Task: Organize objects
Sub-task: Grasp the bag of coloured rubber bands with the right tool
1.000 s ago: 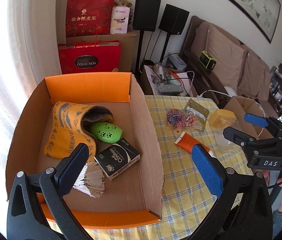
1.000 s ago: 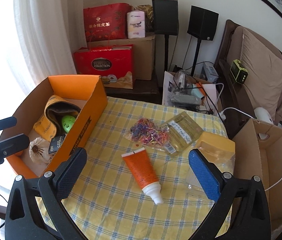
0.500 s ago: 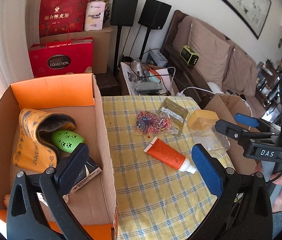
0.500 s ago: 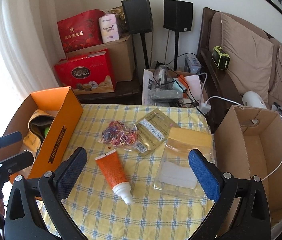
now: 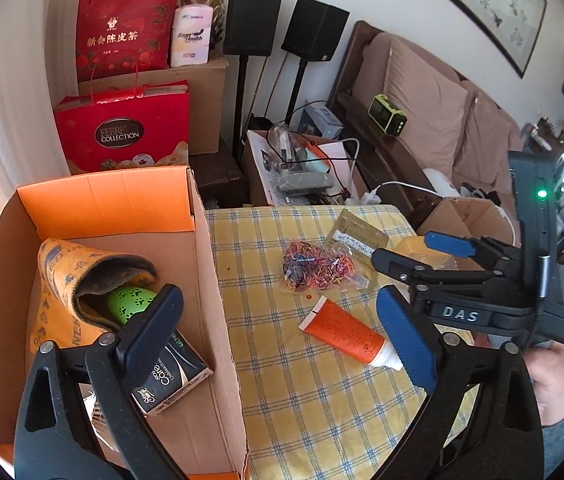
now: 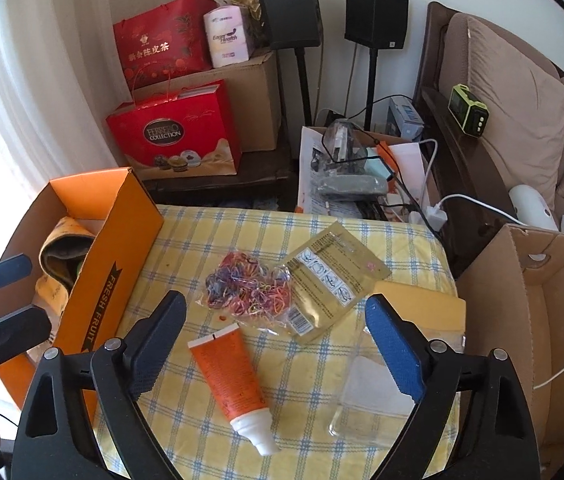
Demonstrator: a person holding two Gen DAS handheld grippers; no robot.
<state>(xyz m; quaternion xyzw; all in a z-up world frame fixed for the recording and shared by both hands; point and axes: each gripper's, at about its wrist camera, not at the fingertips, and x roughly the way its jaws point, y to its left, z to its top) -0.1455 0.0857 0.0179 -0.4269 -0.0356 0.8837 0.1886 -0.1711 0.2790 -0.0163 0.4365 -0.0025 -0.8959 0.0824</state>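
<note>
1. Right gripper (image 6: 278, 344) is hovering over the table w/ jaws wide but closing; nothing is being pressed. The orange tube (image 6: 234, 380) is lying on the cloth below the gap, white cap pointing toward the camera.
2. Left gripper (image 5: 282, 328) is also standing wide and closing, gripping nothing. Its dark finger is hanging over the orange cardboard box (image 5: 102, 200), its blue finger over the table by the tube's cap.
3. In the left view the right gripper is showing at the right edge, a hand (image 5: 553, 380) holding its handle.
4. Beyond the tube, a clear bag of coloured rubber bands (image 6: 250, 286) is lying on the yellow checked tablecloth (image 6: 210, 232), its far-right edge overlapping a gold foil sachet (image 6: 333, 276).
5. Right of those, a clear zip pouch w/ yellow top (image 6: 401, 344) is lying near the table edge, beside an open brown carton (image 6: 521, 312).
6. Inside the orange box: an orange slipper (image 5: 70, 280), a green paw-print egg (image 5: 130, 300) tucked in its opening, a dark small box (image 5: 170, 380) and a shuttlecock (image 5: 98, 412), mostly hidden.
</note>
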